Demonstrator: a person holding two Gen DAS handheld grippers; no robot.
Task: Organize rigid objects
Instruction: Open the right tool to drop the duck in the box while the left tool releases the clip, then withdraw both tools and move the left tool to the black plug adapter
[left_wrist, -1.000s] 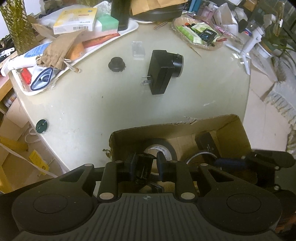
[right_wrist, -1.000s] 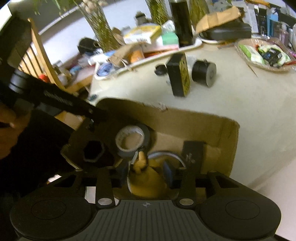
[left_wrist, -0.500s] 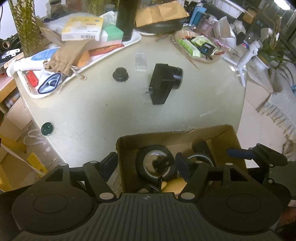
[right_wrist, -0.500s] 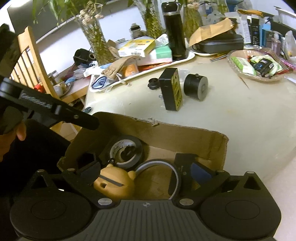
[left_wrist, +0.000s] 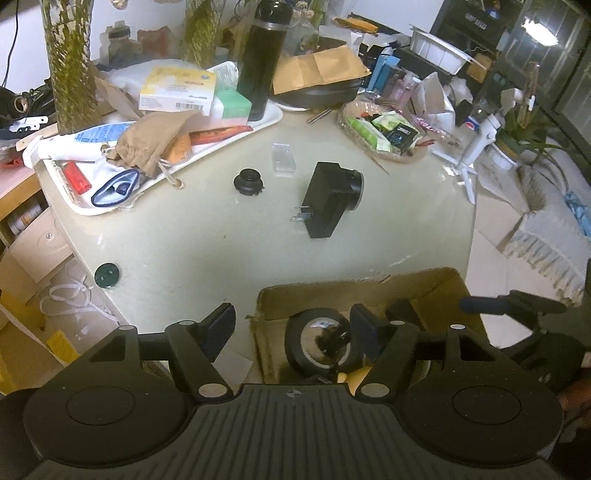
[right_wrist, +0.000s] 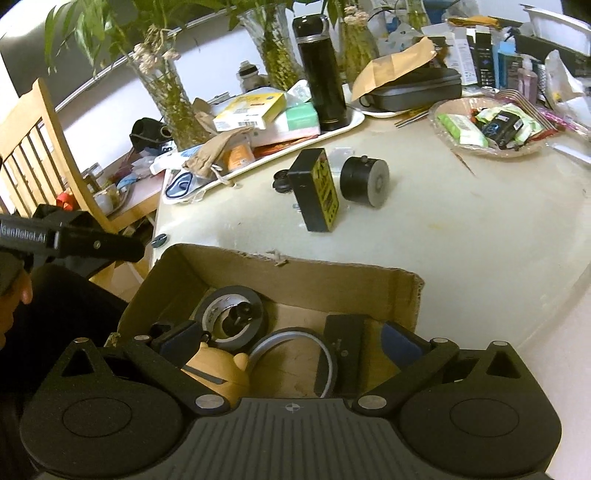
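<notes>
A cardboard box (left_wrist: 436, 288) (right_wrist: 332, 284) sits at the table's near edge. Inside lie a black tape roll (left_wrist: 303, 339) (right_wrist: 218, 306) with a small black part in its hole, an orange bear toy (right_wrist: 218, 376), a grey ring (right_wrist: 295, 343) and a flat black piece (right_wrist: 343, 354). On the table stand a black plug adapter (left_wrist: 327, 199) (right_wrist: 314, 192), a black cylinder (right_wrist: 364, 181) and a small black knob (left_wrist: 248, 181). My left gripper (left_wrist: 291, 325) is open and empty above the box's left wall. My right gripper (right_wrist: 291, 343) is open and empty above the box.
A white tray (left_wrist: 258, 122) with boxes, a cloth pouch and a black bottle (left_wrist: 262, 59) lies at the back. A basket of packets (left_wrist: 384, 133) stands back right. A dark green cap (left_wrist: 107, 275) lies at the left edge. A wooden chair (right_wrist: 37, 155) stands left.
Both grippers have opened and pulled up and back from the box. The small black part now lies in the tape roll and the bear toy lies loose in the box.
</notes>
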